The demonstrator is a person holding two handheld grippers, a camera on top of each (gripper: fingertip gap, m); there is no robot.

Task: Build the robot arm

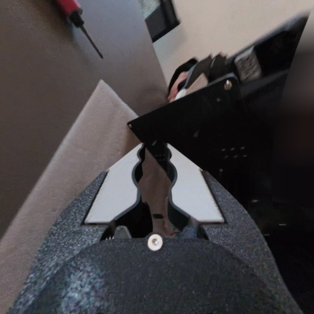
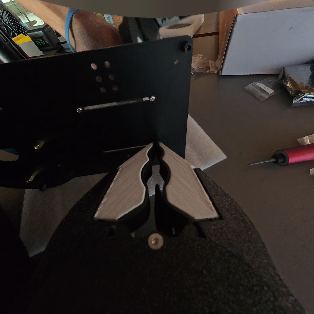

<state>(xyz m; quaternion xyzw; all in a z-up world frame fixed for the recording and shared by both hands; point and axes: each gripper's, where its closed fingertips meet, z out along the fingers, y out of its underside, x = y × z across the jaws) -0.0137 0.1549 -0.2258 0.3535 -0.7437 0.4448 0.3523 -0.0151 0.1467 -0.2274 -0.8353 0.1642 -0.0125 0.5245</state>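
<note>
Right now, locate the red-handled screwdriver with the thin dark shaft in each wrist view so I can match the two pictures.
Left wrist view: the red-handled screwdriver is in the top left corner, lying on the grey table, tip pointing down-right.
Right wrist view: it lies at the right edge, mid-height, tip pointing left.
Shared landmark: the flat black metal plate with holes, resting on the white foam sheet.

Plate (image 2: 95, 110) stands upright on foam sheet (image 2: 200, 149) on my table (image 2: 237, 212); screwdriver (image 2: 288, 157) lies right of it, box (image 2: 271, 42) behind.
</note>
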